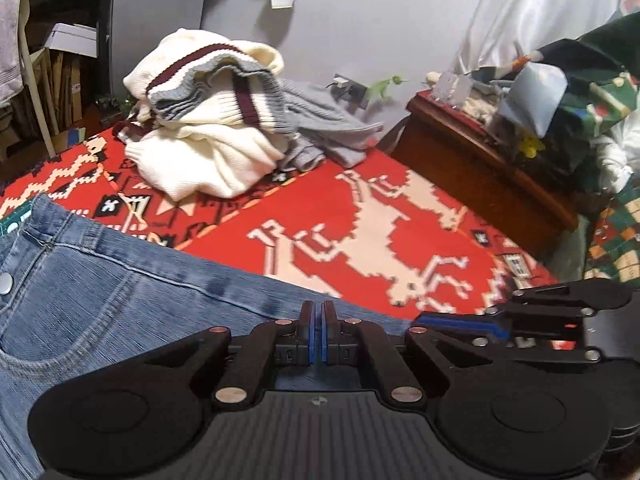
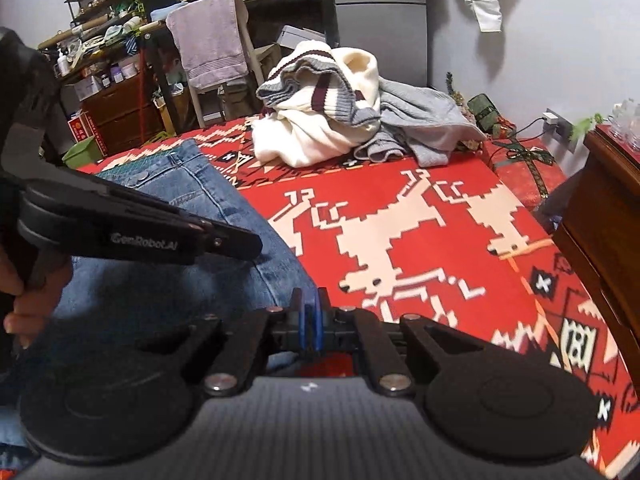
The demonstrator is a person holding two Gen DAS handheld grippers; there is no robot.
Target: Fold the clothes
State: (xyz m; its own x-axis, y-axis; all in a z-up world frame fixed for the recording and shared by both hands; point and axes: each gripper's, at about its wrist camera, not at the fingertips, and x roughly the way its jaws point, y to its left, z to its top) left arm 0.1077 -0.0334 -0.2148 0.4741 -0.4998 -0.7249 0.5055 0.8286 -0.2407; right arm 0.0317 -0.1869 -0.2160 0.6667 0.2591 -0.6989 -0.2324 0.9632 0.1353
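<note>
In the left wrist view, the left tool (image 1: 319, 330) is seen with its two blue pads pressed almost together at the edge of the blue jeans (image 1: 100, 292). A thin bit of denim seems to be pinched between them. The jeans are spread flat on a red patterned blanket (image 1: 360, 216), with a metal button showing at the far left. The right tool (image 1: 460, 324) is seen just beside, at the same denim edge. A pile of white and grey sweaters (image 1: 216, 120) is heaped farther back on the blanket. In the right wrist view, the right tool (image 2: 308, 324) is seen nearly closed too, with a fold of the jeans (image 2: 224, 208) caught between its blue pads. The left tool (image 2: 240, 246) is seen from the side, resting over the denim, held by a hand (image 2: 24, 300). The sweaters (image 2: 340, 116) are well apart from both tools.
</note>
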